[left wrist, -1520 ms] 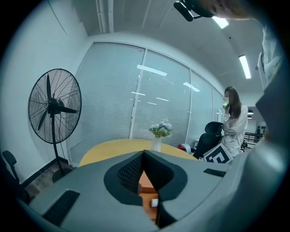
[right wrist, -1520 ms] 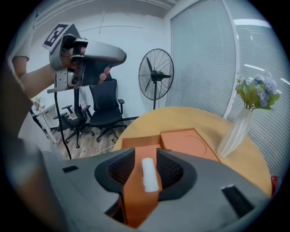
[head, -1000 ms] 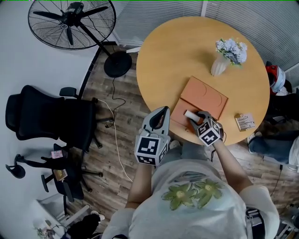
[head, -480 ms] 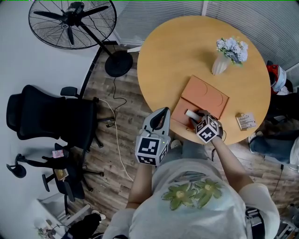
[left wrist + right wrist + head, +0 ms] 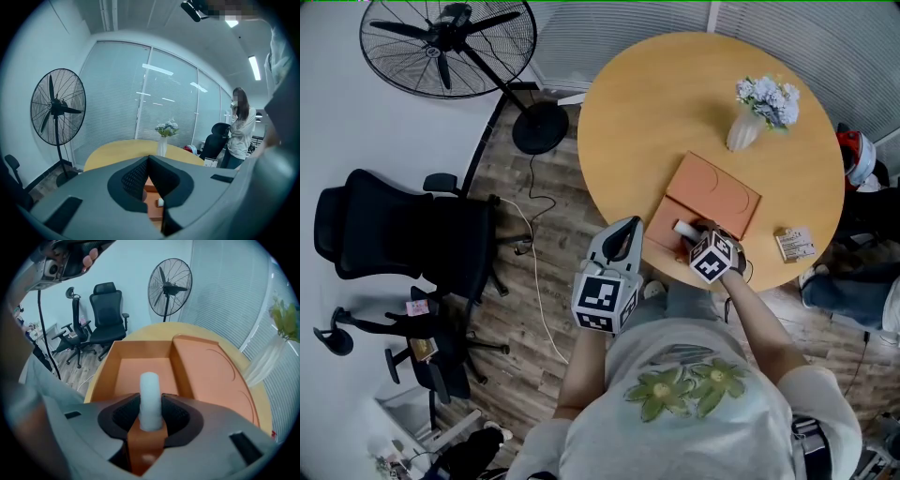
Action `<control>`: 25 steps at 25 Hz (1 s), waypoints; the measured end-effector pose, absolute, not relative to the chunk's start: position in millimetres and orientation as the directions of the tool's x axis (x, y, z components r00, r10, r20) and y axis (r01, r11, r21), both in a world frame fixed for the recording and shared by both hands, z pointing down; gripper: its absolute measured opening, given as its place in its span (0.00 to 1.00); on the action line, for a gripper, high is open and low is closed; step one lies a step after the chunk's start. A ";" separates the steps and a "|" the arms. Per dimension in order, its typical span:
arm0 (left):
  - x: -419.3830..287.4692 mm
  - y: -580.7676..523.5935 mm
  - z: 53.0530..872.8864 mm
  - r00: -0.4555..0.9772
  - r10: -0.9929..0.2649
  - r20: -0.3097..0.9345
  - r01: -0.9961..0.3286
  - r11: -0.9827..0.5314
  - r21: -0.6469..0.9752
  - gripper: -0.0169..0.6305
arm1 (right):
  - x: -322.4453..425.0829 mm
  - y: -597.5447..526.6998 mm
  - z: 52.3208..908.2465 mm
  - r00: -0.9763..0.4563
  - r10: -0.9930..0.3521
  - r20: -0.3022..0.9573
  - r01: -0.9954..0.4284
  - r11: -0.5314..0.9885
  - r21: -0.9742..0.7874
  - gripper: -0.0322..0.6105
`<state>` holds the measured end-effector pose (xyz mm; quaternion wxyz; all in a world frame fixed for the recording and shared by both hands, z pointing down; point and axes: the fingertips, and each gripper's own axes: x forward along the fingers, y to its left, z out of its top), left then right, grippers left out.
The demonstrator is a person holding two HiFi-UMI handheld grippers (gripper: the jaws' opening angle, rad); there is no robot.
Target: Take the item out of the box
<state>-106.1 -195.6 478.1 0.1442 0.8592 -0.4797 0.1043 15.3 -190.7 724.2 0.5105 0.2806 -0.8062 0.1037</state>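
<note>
Jaws of right gripper pinch white tube over open orange box; left gripper jaws closed

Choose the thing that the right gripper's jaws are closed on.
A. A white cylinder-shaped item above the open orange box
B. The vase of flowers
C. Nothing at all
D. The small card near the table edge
A: in the right gripper view, the right gripper has its jaws pressed on both sides of the white item, with the open orange box beyond it.
</note>
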 end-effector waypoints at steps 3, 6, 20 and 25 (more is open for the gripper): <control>-106.5 -194.8 479.0 0.520 -0.793 0.318 -0.854 -0.499 0.150 0.03 | 15.3 -191.5 727.9 -0.315 -0.352 0.881 -0.558 0.820 0.127 0.29; -105.5 -193.9 480.2 0.518 -0.792 0.321 -0.854 -0.498 0.150 0.03 | 15.6 -192.5 728.9 -0.312 -0.360 0.879 -0.558 0.818 0.137 0.29; -103.3 -190.7 486.6 0.521 -0.786 0.334 -0.853 -0.497 0.160 0.03 | 14.4 -190.3 726.9 -0.325 -0.332 0.885 -0.558 0.824 0.105 0.28; -101.7 -189.4 488.4 0.521 -0.782 0.341 -0.852 -0.498 0.161 0.03 | 14.5 -191.7 724.0 -0.332 -0.335 0.882 -0.562 0.821 0.101 0.27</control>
